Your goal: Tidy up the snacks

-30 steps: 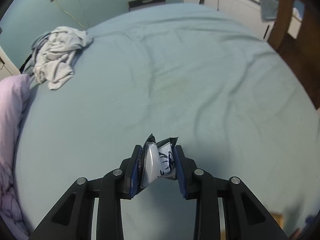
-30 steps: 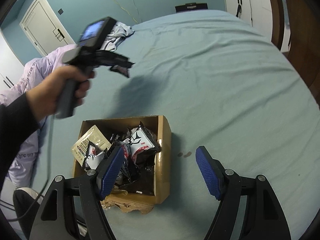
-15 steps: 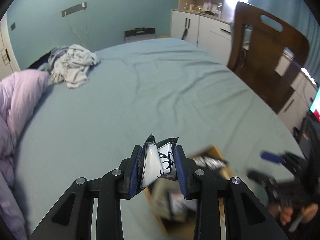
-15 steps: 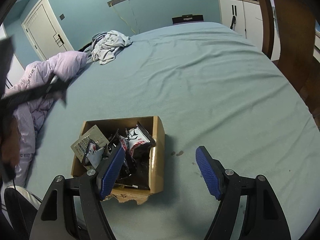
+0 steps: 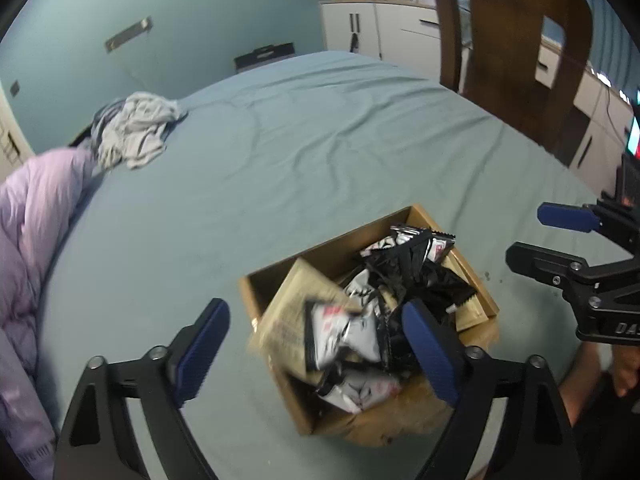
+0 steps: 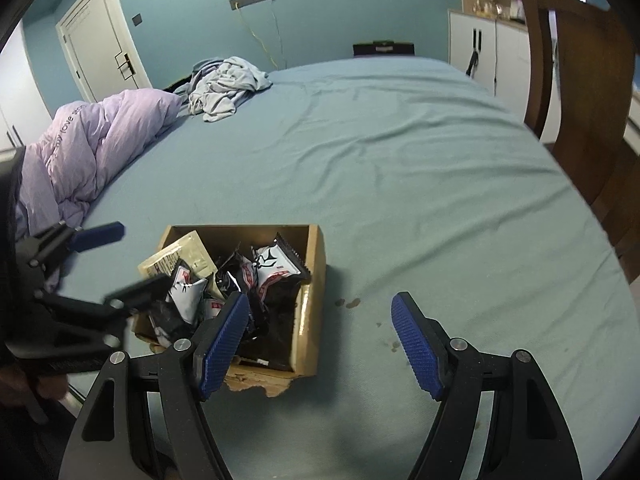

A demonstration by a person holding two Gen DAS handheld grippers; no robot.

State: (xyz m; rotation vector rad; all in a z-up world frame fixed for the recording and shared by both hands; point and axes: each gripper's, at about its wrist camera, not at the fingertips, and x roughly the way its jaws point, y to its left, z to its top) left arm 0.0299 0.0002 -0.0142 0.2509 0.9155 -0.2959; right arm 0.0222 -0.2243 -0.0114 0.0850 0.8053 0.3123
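Left tool [image 5: 316, 344]: jaws just sprung wide, nothing gripped; white-and-black snack packet [image 5: 344, 336] blurred between its pads, apparently dropping onto pile in cardboard box [image 5: 476, 280] directly below. Right tool [image 6: 320, 332]: jaws fairly wide, empty, hovering over bed [image 6: 400, 180] just beside box's right wall. Box sits on bed near its edge, heaped with packets [image 6: 276, 268] and tan pouch [image 6: 180, 256]. No loose snacks visible on bed. Judgement: gathering nearly or fully done; tidying box contents possibly left.

place: home bedroom, probably | evidence: bed [image 6: 400, 168], quilt [image 6: 92, 148], crumpled clothes [image 6: 224, 88], door [image 6: 100, 36]
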